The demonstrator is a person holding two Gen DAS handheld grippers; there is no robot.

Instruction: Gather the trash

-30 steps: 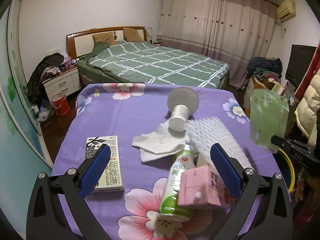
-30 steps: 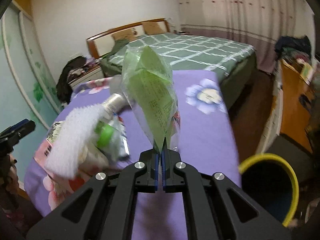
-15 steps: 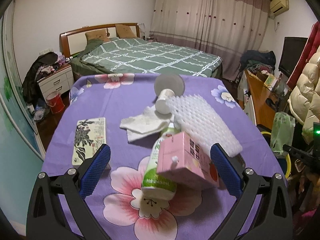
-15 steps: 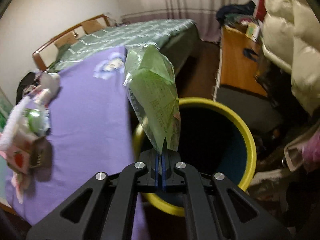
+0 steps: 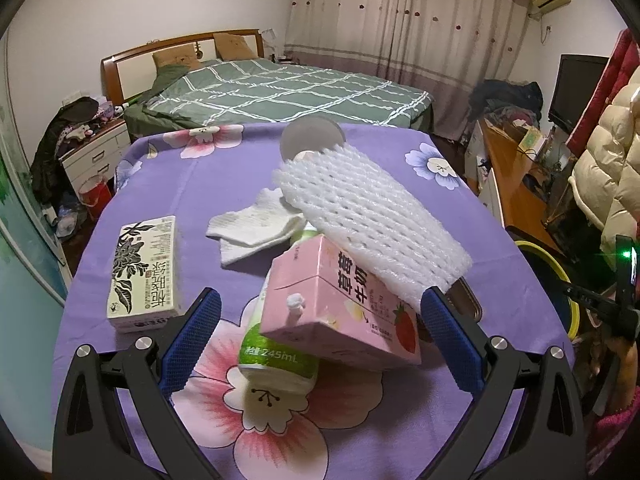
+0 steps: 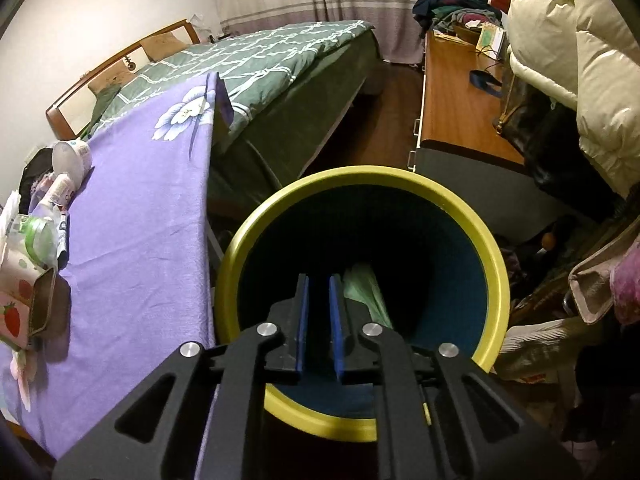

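My right gripper [image 6: 318,280] hangs over the mouth of a yellow-rimmed, dark blue bin [image 6: 496,264]. Its jaws are opening, a narrow gap shows and nothing is between them. A green plastic bag [image 6: 366,292] lies inside the bin, just right of the fingers. My left gripper [image 5: 319,296] is wide open above a heap on the purple flowered table [image 5: 224,168]. In the heap a pink strawberry milk carton [image 5: 340,312] rests on a green-labelled bottle [image 5: 276,356], with white foam netting [image 5: 372,216] leaning across both. A crumpled tissue [image 5: 252,228], a tipped cup [image 5: 312,140] and a flat tea box [image 5: 144,268] lie nearby.
The bin stands on the floor off the table's right edge, its rim [image 5: 560,264] showing in the left wrist view. A green bed [image 5: 288,96] lies beyond the table, a wooden desk [image 6: 452,92] and a white padded jacket [image 6: 580,52] to the right.
The right gripper swung from above the table to over the bin and let the green bag drop in. The left gripper came lower and closer to the carton and bottle.
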